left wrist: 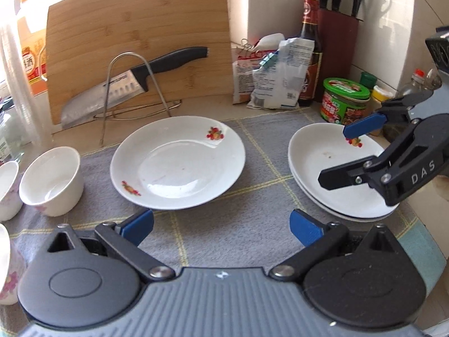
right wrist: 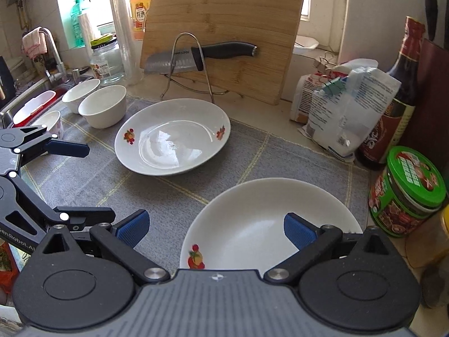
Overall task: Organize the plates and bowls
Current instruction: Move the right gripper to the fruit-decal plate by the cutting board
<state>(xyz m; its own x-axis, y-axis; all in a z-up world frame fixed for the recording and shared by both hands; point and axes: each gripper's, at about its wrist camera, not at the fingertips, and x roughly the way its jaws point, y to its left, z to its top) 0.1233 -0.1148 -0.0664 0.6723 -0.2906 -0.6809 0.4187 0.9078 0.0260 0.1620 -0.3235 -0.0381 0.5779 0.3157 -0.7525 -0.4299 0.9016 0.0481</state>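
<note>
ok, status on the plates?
Left gripper open, empty. Right gripper open over plate stack. Single plate loose mid-mat; bowls unstacked. Nothing blocking.

- single plate (left wrist: 176, 165) sits flat on the grey mat, white with little fruit prints on the rim, empty
- stack of plates (left wrist: 334, 168) off to its right, same white kind, one nested in another, well apart from the single one
- three white bowls (right wrist: 102, 109) upright at the mat's left edge, bunched close together
</note>
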